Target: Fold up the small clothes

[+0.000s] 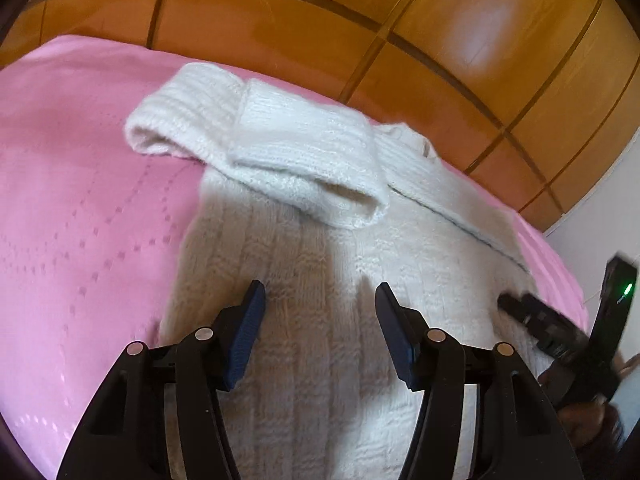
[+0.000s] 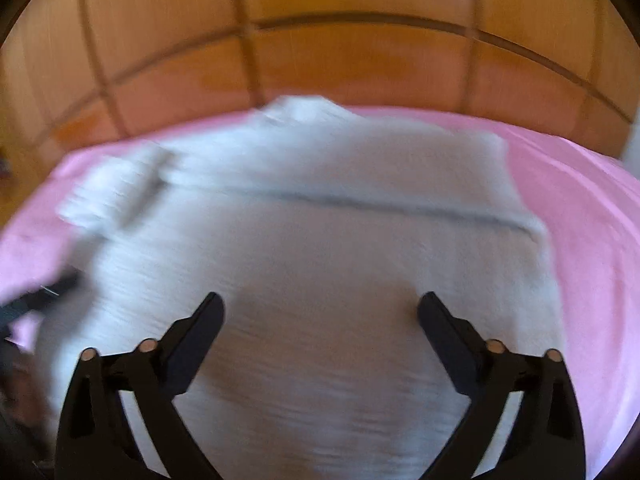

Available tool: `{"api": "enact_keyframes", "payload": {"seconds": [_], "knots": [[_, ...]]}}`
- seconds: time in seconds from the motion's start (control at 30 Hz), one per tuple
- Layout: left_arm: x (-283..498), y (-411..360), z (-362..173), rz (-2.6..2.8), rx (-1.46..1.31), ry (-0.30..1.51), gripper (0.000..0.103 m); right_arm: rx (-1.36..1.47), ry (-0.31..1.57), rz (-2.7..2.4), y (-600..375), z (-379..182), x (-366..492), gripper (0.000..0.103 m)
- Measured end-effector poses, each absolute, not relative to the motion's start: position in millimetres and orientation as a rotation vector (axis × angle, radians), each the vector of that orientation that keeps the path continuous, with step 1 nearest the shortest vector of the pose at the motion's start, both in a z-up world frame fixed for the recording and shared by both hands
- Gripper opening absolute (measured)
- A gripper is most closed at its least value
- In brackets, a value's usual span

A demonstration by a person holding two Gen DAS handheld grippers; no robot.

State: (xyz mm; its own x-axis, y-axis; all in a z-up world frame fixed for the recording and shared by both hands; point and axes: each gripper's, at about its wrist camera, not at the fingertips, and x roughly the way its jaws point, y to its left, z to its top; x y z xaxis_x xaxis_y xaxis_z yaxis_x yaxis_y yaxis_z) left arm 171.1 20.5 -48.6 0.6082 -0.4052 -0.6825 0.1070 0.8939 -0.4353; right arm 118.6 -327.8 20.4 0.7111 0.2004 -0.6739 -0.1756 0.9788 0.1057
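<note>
A small white knitted sweater (image 1: pixel 320 272) lies on a pink bedspread (image 1: pixel 80 200), with one sleeve (image 1: pixel 256 140) folded across its upper part. My left gripper (image 1: pixel 320 300) is open and empty just above the sweater's body. The right gripper's fingers (image 1: pixel 532 316) show at the sweater's right edge in the left wrist view. In the blurred right wrist view the sweater (image 2: pixel 320 248) fills the middle, and my right gripper (image 2: pixel 320 308) is open and empty over it. The left gripper (image 2: pixel 40 296) appears as a dark shape at the left edge.
A wooden panelled headboard (image 1: pixel 360 20) stands behind the bed, also in the right wrist view (image 2: pixel 320 40). Pink bedspread (image 2: pixel 592 240) extends to the right of the sweater. A white wall (image 1: pixel 600 216) shows at far right.
</note>
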Motion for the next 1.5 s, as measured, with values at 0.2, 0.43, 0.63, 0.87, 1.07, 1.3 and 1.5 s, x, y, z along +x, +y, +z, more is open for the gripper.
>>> {"api": "enact_keyframes", "payload": {"seconds": [0.2, 0.43, 0.63, 0.87, 1.07, 1.3, 1.5], "knots": [[162.3, 10.3, -49.2, -0.302, -0.312, 0.808, 0.057, -0.139, 0.702, 0.478, -243.1, 48.8, 122.4, 0.074], [162.1, 20.0, -49.8, -0.342, -0.393, 0.796, 0.057, -0.261, 0.744, 0.617, -180.7, 45.8, 155.1, 0.067], [161.7, 20.0, -50.0, -0.365, -0.404, 0.793, 0.063, -0.420, 0.747, 0.652, -138.3, 35.5, 175.3, 0.066], [161.9, 18.4, -49.7, -0.366, -0.404, 0.793, 0.063, -0.324, 0.765, 0.533, -151.8, 41.7, 199.5, 0.007], [160.3, 16.8, -48.9, -0.359, -0.391, 0.796, 0.063, 0.057, 0.634, 0.481, -243.0, 108.5, 199.8, 0.006], [160.4, 12.5, -47.5, -0.346, -0.368, 0.802, 0.063, 0.452, 0.726, 0.285, -384.0, 67.6, 219.5, 0.006], [162.7, 11.4, -46.9, -0.331, -0.345, 0.815, 0.063, 0.606, 0.799, 0.226, -428.2, 13.0, 212.2, 0.031]]}}
